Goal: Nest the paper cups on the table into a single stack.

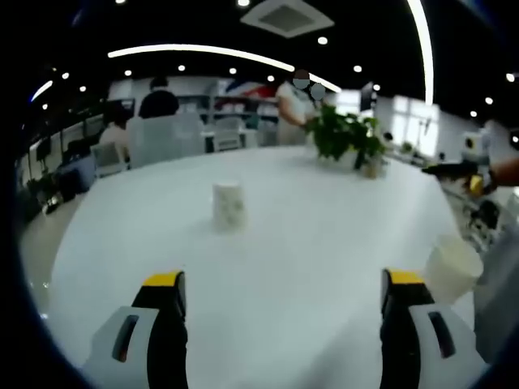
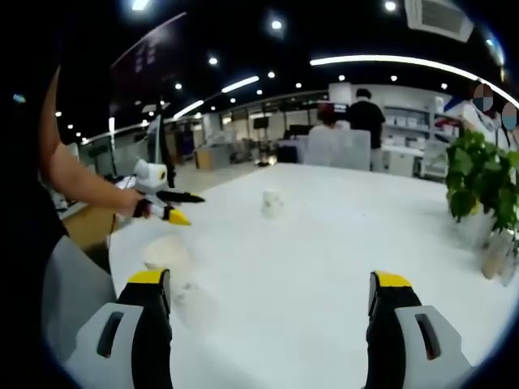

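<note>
1 paper cup [image 1: 229, 206] inverted mid-table, another cup [image 1: 451, 267] near edge

I am working in an open-plan office: a long white table [image 1: 268, 243], a potted plant [image 1: 347, 136], shelving [image 2: 422, 138] behind people at desks, ceiling spotlights and a strip light [image 1: 203, 53] overhead.

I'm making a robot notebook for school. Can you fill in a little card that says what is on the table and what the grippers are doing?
Table: white table
Cup one: paper cup standing upside down mid-table
Cup two: second cup at the table edge, tilted
Plant: potted plant at the far side
Left gripper: open, holding nothing
Right gripper: open, holding nothing
Stack: not started
</note>
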Motion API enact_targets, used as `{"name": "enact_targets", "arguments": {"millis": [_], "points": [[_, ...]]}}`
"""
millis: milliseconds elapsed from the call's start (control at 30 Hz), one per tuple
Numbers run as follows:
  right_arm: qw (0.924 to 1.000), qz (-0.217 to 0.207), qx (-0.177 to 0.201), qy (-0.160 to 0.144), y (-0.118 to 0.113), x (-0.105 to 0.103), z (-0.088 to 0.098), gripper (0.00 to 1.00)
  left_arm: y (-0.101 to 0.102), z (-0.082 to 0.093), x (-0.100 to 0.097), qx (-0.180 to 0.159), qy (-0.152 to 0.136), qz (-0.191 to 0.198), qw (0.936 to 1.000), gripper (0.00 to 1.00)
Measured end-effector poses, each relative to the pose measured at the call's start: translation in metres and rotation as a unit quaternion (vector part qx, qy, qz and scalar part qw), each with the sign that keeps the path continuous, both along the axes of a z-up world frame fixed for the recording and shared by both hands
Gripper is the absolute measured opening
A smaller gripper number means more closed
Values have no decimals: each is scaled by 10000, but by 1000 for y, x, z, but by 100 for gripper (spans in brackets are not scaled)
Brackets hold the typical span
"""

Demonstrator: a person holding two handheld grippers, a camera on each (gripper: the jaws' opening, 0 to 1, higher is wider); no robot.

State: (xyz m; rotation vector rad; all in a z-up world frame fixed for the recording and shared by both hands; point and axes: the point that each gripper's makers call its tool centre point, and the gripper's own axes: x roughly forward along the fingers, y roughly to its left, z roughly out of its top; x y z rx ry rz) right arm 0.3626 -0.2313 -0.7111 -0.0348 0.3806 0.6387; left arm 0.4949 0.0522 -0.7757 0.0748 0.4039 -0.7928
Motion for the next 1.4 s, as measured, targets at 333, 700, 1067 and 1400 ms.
{"name": "enact_targets", "arguments": {"millis": [333,700,1067,1400], "points": [[10000,-32,23,20,4,7,1,100,-21,-7,52,-91,-169,-107,9998,99],[9999,-43,82,98,8,5,-2,100,-41,-16,107,-134,-297,15,9995,99],[9998,-31,154,125,15,8,-6,100,-58,-20,145,-199,-240,120,9994,90],[9997,-41,187,182,15,8,-10,100,-72,-23,165,-27,-456,20,9990,75]]}}
